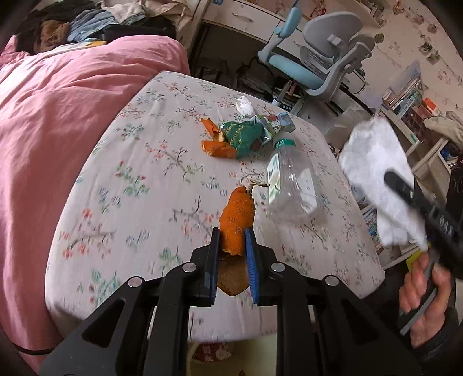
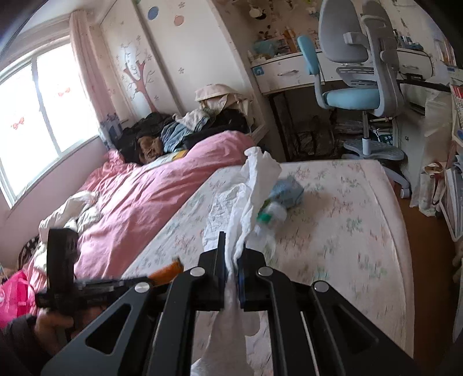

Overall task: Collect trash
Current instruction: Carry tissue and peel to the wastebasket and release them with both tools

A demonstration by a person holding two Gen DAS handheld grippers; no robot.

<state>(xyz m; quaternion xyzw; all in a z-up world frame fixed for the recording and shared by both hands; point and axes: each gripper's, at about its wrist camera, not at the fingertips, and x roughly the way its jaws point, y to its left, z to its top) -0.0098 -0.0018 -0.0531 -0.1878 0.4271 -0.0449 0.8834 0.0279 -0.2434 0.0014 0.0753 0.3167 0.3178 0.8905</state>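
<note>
My left gripper (image 1: 233, 235) is shut on a piece of orange peel (image 1: 237, 219) and holds it above the floral bedsheet (image 1: 139, 185). My right gripper (image 2: 233, 247) is shut on a white plastic bag (image 2: 251, 191); the bag also shows at the right of the left wrist view (image 1: 379, 173). On the sheet lie a clear plastic bottle (image 1: 289, 179), more orange peel (image 1: 215, 144), a green wrapper (image 1: 246, 137), a crushed carton (image 1: 277, 123) and a crumpled white tissue (image 1: 244, 105).
A pink duvet (image 1: 66, 110) covers the left of the bed, with piled clothes (image 1: 86, 23) behind. A blue and grey desk chair (image 1: 324, 60) and a white desk (image 2: 289, 72) stand past the bed's end. Shelves (image 1: 405, 104) are at right.
</note>
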